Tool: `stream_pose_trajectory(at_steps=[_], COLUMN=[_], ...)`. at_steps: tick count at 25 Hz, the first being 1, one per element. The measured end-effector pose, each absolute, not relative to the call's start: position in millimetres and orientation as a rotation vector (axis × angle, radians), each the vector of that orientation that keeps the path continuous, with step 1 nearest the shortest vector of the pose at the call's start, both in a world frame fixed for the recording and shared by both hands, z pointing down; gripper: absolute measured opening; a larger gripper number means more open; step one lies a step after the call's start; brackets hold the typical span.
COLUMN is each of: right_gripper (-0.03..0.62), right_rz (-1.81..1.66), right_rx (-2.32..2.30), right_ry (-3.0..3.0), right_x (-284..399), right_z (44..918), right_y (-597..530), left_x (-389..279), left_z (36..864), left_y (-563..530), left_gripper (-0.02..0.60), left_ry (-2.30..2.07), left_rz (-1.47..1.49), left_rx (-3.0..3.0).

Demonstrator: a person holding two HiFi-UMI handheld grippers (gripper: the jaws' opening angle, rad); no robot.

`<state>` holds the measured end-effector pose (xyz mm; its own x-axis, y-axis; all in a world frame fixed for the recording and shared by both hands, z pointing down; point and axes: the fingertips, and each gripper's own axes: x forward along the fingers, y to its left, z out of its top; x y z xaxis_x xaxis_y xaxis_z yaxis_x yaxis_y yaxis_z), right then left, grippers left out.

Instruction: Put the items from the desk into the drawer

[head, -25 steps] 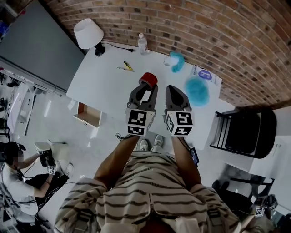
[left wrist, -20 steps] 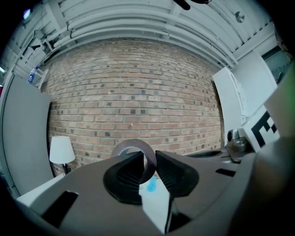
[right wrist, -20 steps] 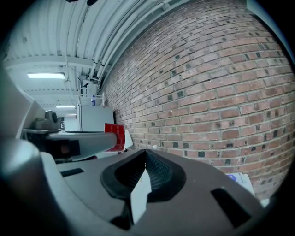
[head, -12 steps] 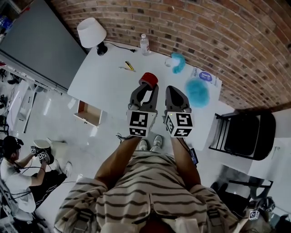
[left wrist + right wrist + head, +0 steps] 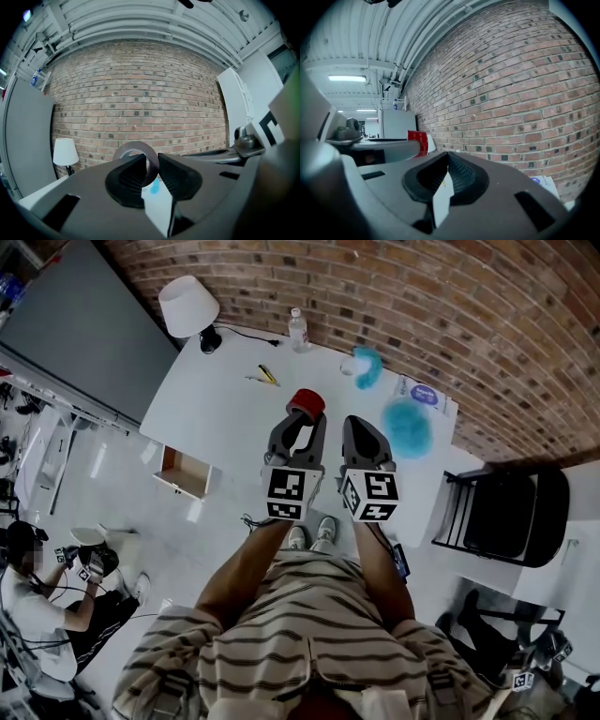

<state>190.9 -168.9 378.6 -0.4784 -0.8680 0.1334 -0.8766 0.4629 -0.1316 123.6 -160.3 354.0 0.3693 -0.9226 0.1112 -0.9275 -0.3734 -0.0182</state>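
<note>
Over the counter (image 5: 216, 409), the left tool (image 5: 307, 425) clamps a red tape roll (image 5: 306, 403); the right tool (image 5: 364, 430), also over the counter, is pinched together, empty.

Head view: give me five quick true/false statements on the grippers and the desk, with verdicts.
1. The left hand-held gripper is shut on the red tape roll. True.
2. The right hand-held gripper holds a blue fluffy ball. False: its jaws are together with nothing between them, and the blue fluffy ball lies on the desk.
3. The drawer stands open at the desk's left end. True.
4. The lamp stands on the floor. False: the lamp stands on the desk's far left corner.
5. The water bottle stands upright on the desk by the brick wall. True.
</note>
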Motion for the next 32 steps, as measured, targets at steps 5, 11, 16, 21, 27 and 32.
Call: stream_pose_trajectory(at_steps=[5, 11, 16, 21, 27, 32], right_gripper=[0.011, 0.011, 0.011, 0.011, 0.011, 0.011], right_rz=[0.28, 0.29, 0.295, 0.306, 0.325, 0.321], right_rx=[1.577, 1.547, 1.472, 1.332, 1.139, 0.961], right_ry=[-2.649, -2.671, -2.706, -2.768, -2.833, -2.861], right_x=[191, 188, 171, 136, 90, 40], right_z=[379, 378, 381, 385, 393, 402], right_y=[-167, -167, -166, -163, -160, -154], left_x=[125, 123, 107, 75, 34, -13], left_z=[357, 357, 362, 370, 380, 386], left_y=[-158, -156, -152, -143, -132, -116], left_gripper=[0.081, 0.081, 0.081, 0.081, 0.081, 0.081], left_ry=[-1.727, -1.754, -1.819, -1.923, -2.053, -2.176], left_rz=[0.165, 0.164, 0.174, 0.18, 0.182, 0.167], left_rx=[2.558, 2.524, 2.467, 2.359, 2.21, 2.064])
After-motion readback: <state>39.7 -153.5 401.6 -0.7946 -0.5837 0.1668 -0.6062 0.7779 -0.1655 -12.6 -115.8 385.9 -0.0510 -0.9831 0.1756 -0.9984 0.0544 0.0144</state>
